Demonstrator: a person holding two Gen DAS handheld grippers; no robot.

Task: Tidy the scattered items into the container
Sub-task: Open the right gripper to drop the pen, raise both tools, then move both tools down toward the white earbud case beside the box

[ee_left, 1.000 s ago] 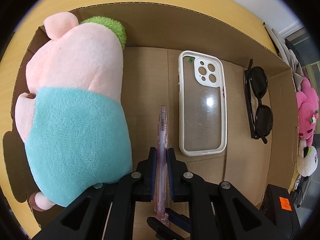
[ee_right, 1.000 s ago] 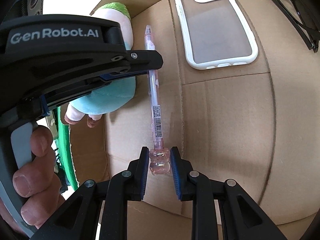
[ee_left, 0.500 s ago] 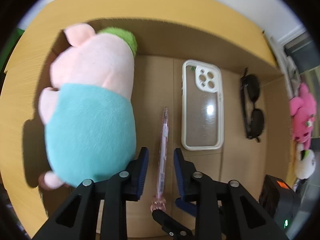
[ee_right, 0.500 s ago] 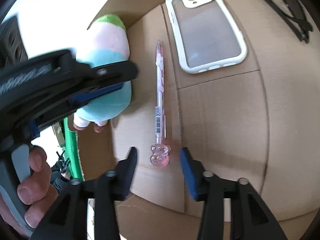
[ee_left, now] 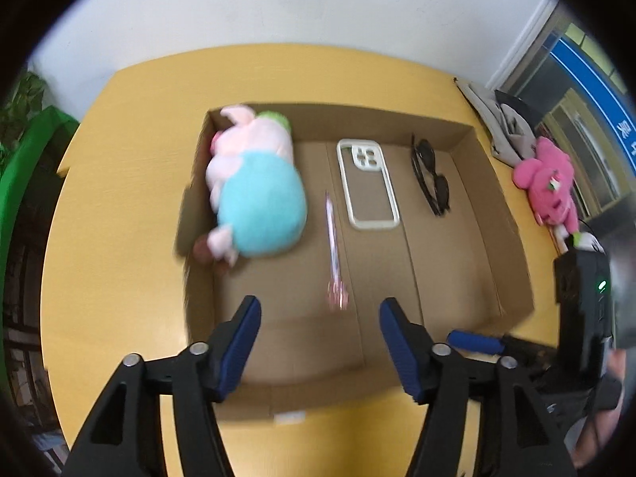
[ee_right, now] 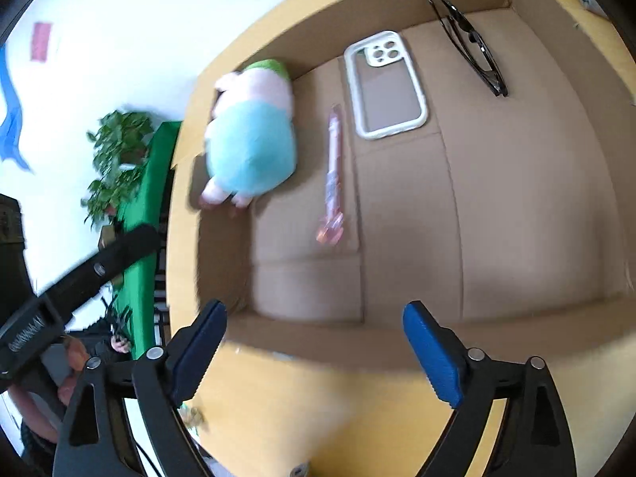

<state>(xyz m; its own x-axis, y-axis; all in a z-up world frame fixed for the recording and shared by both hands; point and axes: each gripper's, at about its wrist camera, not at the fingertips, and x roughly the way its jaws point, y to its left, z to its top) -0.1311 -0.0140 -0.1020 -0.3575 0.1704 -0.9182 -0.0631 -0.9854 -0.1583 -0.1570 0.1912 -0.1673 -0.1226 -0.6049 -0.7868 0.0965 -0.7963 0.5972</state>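
Observation:
A shallow cardboard box [ee_left: 505, 214] [ee_right: 528, 238] sits on a yellow table. In it lie a pink-and-teal plush pig [ee_left: 258, 194] [ee_right: 250, 139] at the left, a pink pen [ee_left: 333, 246] [ee_right: 334, 171], a white phone case [ee_left: 367, 183] [ee_right: 385, 83] and black sunglasses [ee_left: 431, 181] [ee_right: 473, 47]. My left gripper [ee_left: 320, 342] is open and empty, above the box's near edge. My right gripper [ee_right: 314, 349] is open and empty, also above the near edge. The left gripper's body also shows in the right wrist view [ee_right: 79, 274].
A pink plush toy [ee_left: 548, 183] and grey cloth [ee_left: 501, 127] lie on the table right of the box. A green board [ee_right: 147, 206] and a potted plant [ee_right: 115, 159] stand left of the table. White wall lies behind.
Both grippers let go of the pen, opened wide and pulled back and up from the box. The pen now lies on the box floor.

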